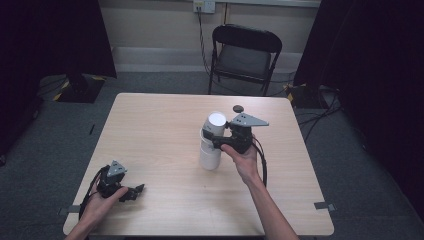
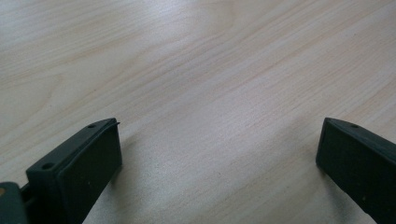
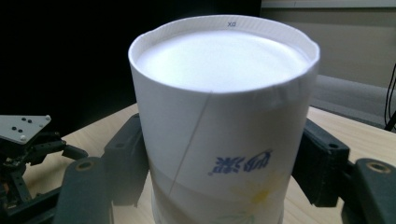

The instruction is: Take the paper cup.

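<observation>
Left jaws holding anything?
No, the left gripper jaws stand wide apart over bare table, nothing between them.

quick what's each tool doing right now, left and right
Left tool: open, nothing between its jaws, low over the table.
Right tool: closed on the top upside-down paper cup of a stack.

white paper cup [image 3: 219, 121] with blue print and yellow flower, on pale wood-grain table [image 1: 160, 135]
</observation>
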Action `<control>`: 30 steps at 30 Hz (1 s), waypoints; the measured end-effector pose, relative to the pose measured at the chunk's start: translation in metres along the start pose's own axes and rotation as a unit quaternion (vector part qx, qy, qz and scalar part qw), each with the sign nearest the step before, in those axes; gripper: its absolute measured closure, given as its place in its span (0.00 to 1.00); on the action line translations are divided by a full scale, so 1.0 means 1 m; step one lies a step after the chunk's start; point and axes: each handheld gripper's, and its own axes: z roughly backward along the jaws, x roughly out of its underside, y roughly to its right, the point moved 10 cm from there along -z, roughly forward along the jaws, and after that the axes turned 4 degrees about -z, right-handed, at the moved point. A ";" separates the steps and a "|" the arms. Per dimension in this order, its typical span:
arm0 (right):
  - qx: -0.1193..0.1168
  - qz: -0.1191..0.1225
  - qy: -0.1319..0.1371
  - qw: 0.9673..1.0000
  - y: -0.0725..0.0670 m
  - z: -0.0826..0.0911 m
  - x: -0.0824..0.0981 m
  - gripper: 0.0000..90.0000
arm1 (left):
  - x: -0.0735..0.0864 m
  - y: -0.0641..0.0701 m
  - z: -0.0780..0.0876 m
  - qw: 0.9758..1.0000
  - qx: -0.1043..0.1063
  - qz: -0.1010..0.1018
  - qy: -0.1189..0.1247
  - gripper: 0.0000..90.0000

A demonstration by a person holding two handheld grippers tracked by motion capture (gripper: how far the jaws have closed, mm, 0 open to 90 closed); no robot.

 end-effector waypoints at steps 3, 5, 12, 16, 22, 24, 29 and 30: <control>-0.001 0.001 0.006 1.000 -0.002 0.002 -0.004 0.33 | 0.000 0.000 0.000 1.000 0.000 0.000 0.000 0.00; 0.000 0.003 0.008 1.000 -0.002 0.004 -0.005 0.33 | 0.000 0.000 0.000 1.000 -0.001 0.000 0.000 0.00; -0.002 0.005 0.018 1.000 -0.005 0.008 -0.015 0.34 | -0.001 0.000 0.001 1.000 -0.001 0.000 0.004 0.04; -0.001 0.005 0.024 1.000 -0.005 0.011 -0.019 0.34 | -0.002 0.000 0.004 1.000 0.000 0.000 0.011 0.13; 0.002 0.005 0.034 0.999 -0.005 0.020 -0.026 0.34 | -0.002 -0.001 0.005 1.000 -0.003 -0.005 0.006 0.18; 0.005 0.003 0.037 0.999 -0.004 0.023 -0.028 0.34 | -0.004 0.000 0.006 1.000 -0.001 -0.003 0.008 0.19; 0.018 -0.005 0.036 0.999 0.001 0.032 -0.028 0.35 | -0.010 0.003 0.010 1.000 0.001 0.000 0.025 0.19; 0.019 -0.009 0.038 0.999 0.002 0.035 -0.028 0.35 | -0.011 0.003 0.011 1.000 0.001 0.002 0.026 0.19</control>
